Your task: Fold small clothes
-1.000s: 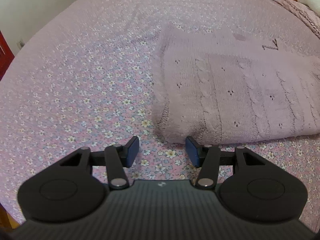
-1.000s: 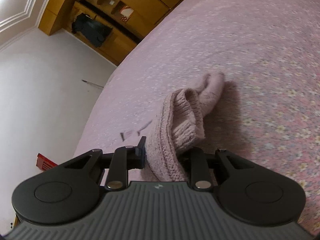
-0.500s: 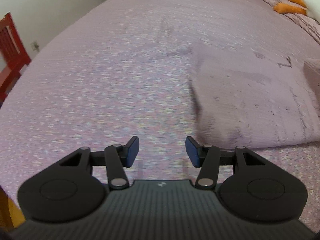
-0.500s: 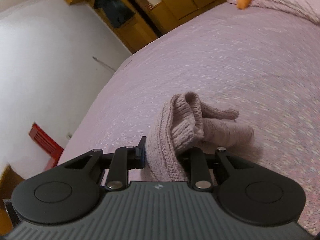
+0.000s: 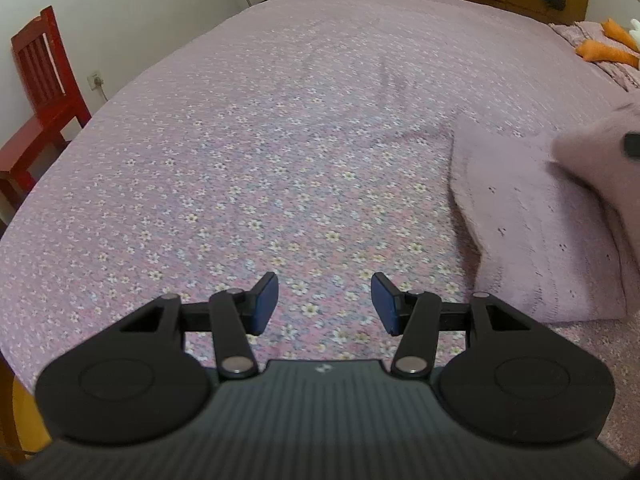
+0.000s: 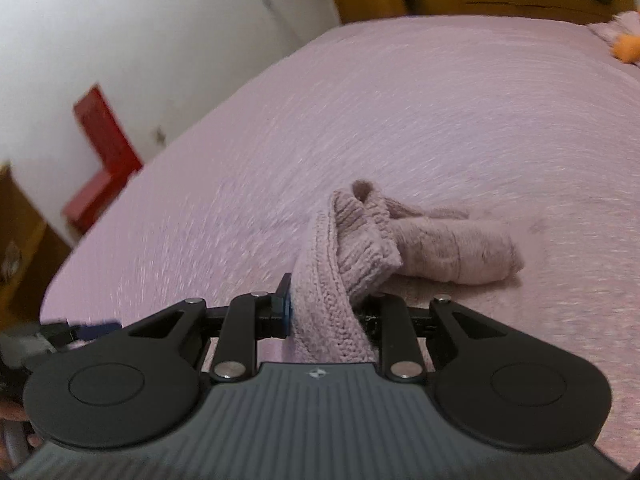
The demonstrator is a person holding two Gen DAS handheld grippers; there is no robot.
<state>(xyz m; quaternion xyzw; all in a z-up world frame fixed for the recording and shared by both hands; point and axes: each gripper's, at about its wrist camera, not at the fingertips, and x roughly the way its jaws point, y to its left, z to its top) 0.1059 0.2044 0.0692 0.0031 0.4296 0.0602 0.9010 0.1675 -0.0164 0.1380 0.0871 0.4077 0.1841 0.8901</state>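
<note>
Right tongs (image 6: 324,312) clamped on ribbed edge of pink knit sweater (image 6: 440,248), rest trailing on the bed (image 5: 280,140). Left tongs (image 5: 324,304) apart, empty, just left of the sweater's folded body. Knit looks soft, light, stretchy; best gripped at hem or cuff. Plenty of open bedspread leftward; red chair (image 5: 36,92) beyond bed edge.

We see a dusty-pink cable-knit sweater (image 5: 540,232) at right; a mauve bedspread (image 5: 280,140) sprinkled with small pale flowers; a red wooden chair (image 5: 36,92) far left; orange plush pieces (image 5: 600,46) far right.
</note>
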